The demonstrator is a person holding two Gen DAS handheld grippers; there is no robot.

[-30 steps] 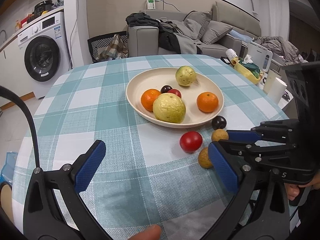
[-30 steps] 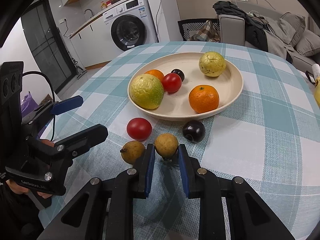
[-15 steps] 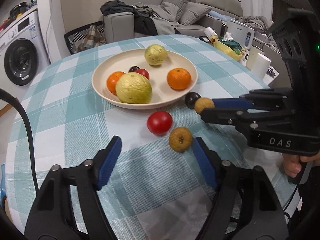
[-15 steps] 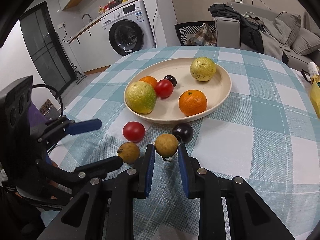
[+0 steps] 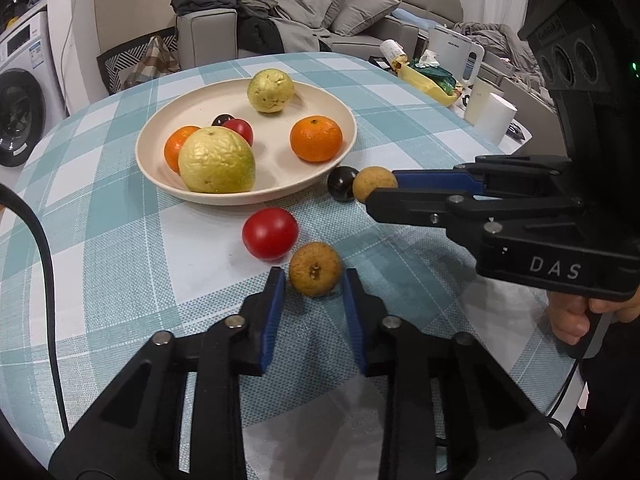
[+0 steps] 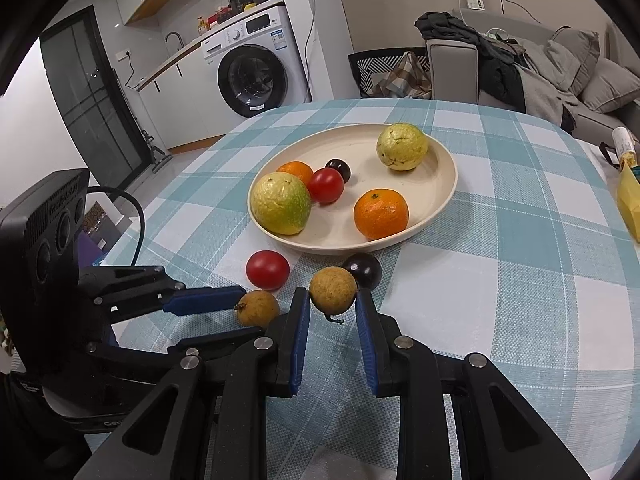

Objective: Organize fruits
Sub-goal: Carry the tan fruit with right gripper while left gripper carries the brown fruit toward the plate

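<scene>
A cream plate (image 5: 344, 120) (image 6: 448, 160) on the checked tablecloth holds two yellow-green guavas, two oranges, a red tomato and a dark plum. On the cloth beside it lie a red tomato (image 5: 270, 233) (image 6: 267, 270), a dark plum (image 5: 341, 182) (image 6: 363, 269) and two brown round fruits. My left gripper (image 5: 314, 280) is closed around the nearer brown fruit (image 5: 315, 268) (image 6: 257, 307). My right gripper (image 6: 333, 300) is shut on the other brown fruit (image 6: 332, 290) (image 5: 374, 183), held just above the cloth next to the plum.
A white cup (image 5: 494, 116) and a yellow bag (image 5: 428, 82) sit at the table's right edge. A sofa with clothes (image 5: 280, 20) and a washing machine (image 6: 256, 76) stand beyond the table.
My left gripper has moved forward and closed from wide open onto the nearer brown fruit. My right gripper keeps its brown fruit and has lifted it slightly.
</scene>
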